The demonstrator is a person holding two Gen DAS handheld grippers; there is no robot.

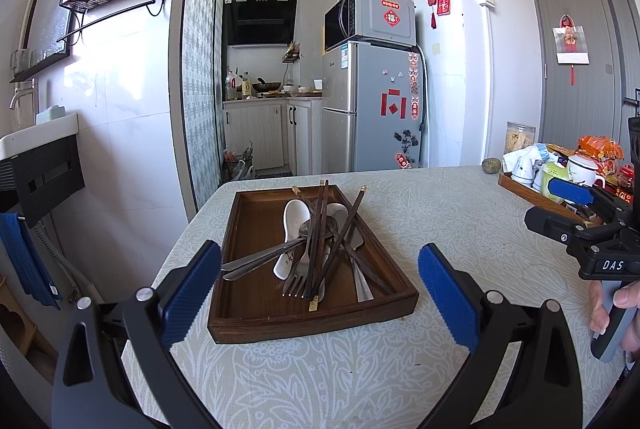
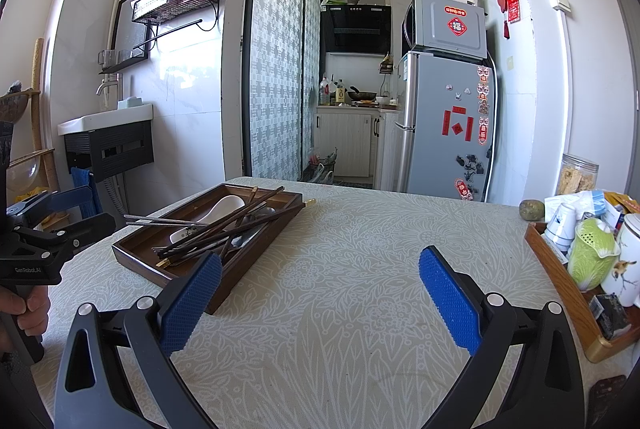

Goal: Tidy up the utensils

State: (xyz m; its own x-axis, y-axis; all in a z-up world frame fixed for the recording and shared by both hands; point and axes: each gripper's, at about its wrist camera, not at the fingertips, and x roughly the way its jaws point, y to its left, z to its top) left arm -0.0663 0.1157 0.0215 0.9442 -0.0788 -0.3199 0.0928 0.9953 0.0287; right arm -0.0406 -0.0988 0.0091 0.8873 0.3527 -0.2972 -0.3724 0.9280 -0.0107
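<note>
A dark wooden tray [image 1: 256, 325] sits on the table and holds a jumbled pile: dark chopsticks [image 1: 340, 237], a white ceramic spoon [image 1: 294, 217], metal spoons [image 1: 256, 261] and a fork [image 1: 296, 283]. My left gripper [image 1: 320, 293] is open and empty, just in front of the tray's near edge. My right gripper [image 2: 320, 293] is open and empty over bare tablecloth, to the right of the tray [image 2: 136, 257]. The right gripper also shows at the right edge of the left wrist view [image 1: 576, 205]. The chopsticks [image 2: 224, 225] lie across the pile.
The table has a pale patterned cloth [image 2: 360, 237]. A second wooden tray [image 2: 560, 281] at the right holds cups, a green cabbage-shaped pot [image 2: 590, 257] and snack packets. A jar [image 2: 578, 177] and a round fruit [image 2: 531, 209] stand behind it. A fridge [image 2: 444, 125] stands beyond.
</note>
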